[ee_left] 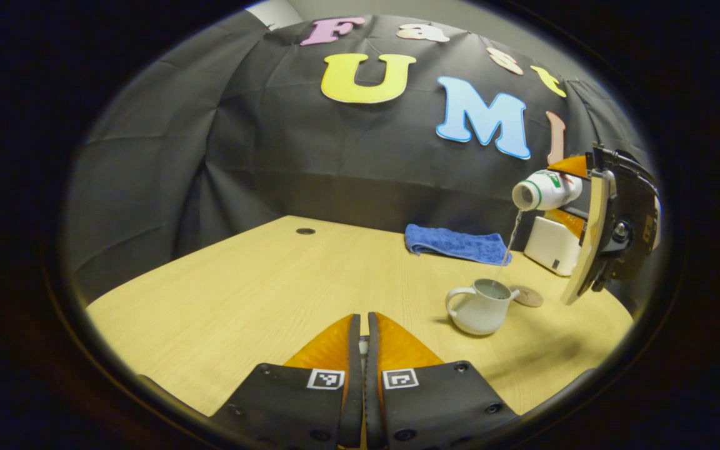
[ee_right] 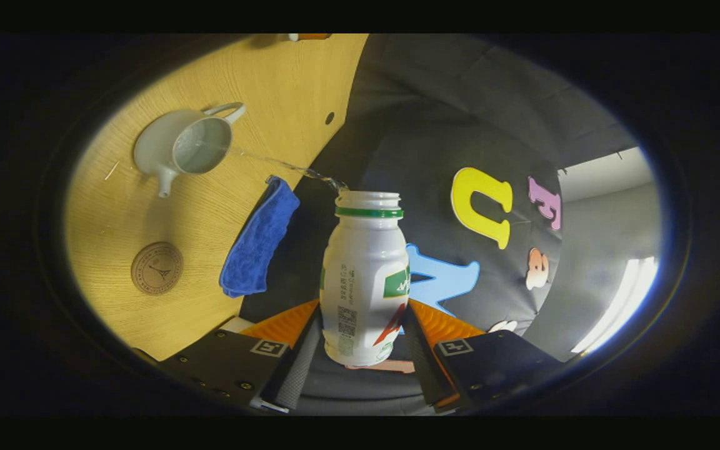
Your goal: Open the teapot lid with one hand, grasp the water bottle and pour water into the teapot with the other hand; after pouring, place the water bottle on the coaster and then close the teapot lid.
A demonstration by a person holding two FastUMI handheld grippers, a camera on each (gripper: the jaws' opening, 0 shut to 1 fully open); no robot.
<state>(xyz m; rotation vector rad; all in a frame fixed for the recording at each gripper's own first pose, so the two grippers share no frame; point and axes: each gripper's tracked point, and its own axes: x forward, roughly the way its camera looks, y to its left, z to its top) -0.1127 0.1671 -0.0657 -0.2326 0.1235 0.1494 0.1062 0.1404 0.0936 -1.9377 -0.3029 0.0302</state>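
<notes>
A white teapot (ee_left: 482,306) stands open on the wooden table (ee_left: 241,294), with water inside; from above its open mouth shows (ee_right: 185,147). My right gripper (ee_right: 365,312) is shut on a white water bottle (ee_right: 363,281) with a green neck ring. The bottle (ee_left: 544,190) is tipped on its side above and right of the teapot. A thin stream of water (ee_left: 511,240) falls from it into the pot. My left gripper (ee_left: 364,319) hovers low over the table left of the teapot, its fingers pressed together on a pale sliver, the teapot lid.
A round brown coaster (ee_left: 527,295) lies just right of the teapot. A folded blue cloth (ee_left: 457,244) sits behind the pot by the wall, and a white box (ee_left: 550,245) stands to its right. The table has a small dark hole (ee_left: 305,231) at the back left.
</notes>
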